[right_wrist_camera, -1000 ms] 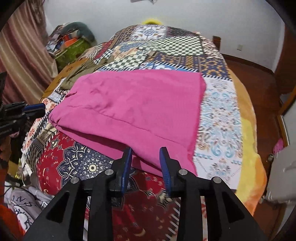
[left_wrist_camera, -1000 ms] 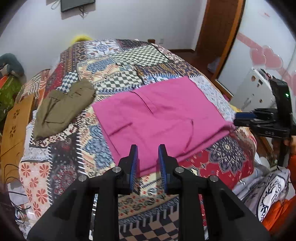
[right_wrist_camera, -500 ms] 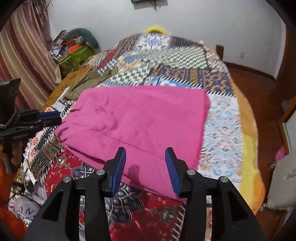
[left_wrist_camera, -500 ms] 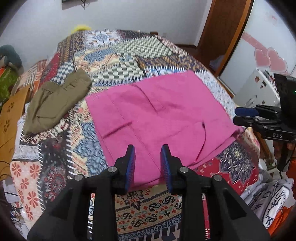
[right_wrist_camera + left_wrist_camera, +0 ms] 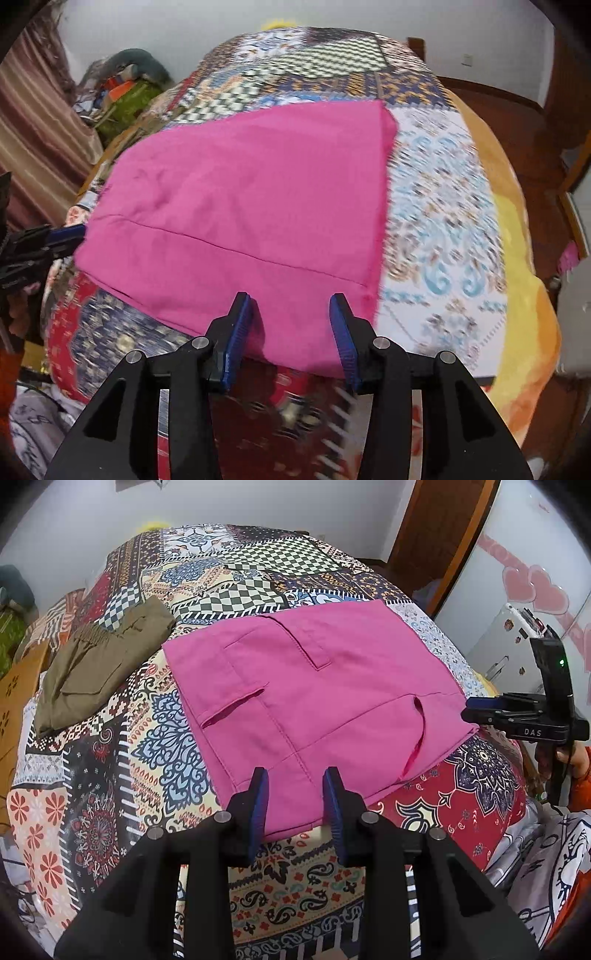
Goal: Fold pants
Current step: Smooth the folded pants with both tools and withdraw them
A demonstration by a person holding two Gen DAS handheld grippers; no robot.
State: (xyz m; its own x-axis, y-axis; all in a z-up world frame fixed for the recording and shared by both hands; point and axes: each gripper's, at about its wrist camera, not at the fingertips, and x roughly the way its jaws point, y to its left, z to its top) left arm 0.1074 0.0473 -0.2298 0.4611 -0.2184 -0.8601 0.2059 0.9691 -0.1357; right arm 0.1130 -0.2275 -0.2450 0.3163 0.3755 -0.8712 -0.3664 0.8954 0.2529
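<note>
The pink pants lie folded flat on the patterned bedspread, pockets and seams up. My left gripper is open and empty, just above the near edge of the pants. My right gripper is open and empty, over the near right corner of the pants. In the left wrist view the right gripper sits at the pants' right edge. In the right wrist view the left gripper sits at their left edge.
Folded olive-green pants lie on the bed to the left of the pink ones. A wooden door and a white appliance stand to the right. Piled clothes and a curtain are on the far left.
Both grippers have opened wider and pulled back slightly from the pants' near edge. The pants now lie flat, released.
</note>
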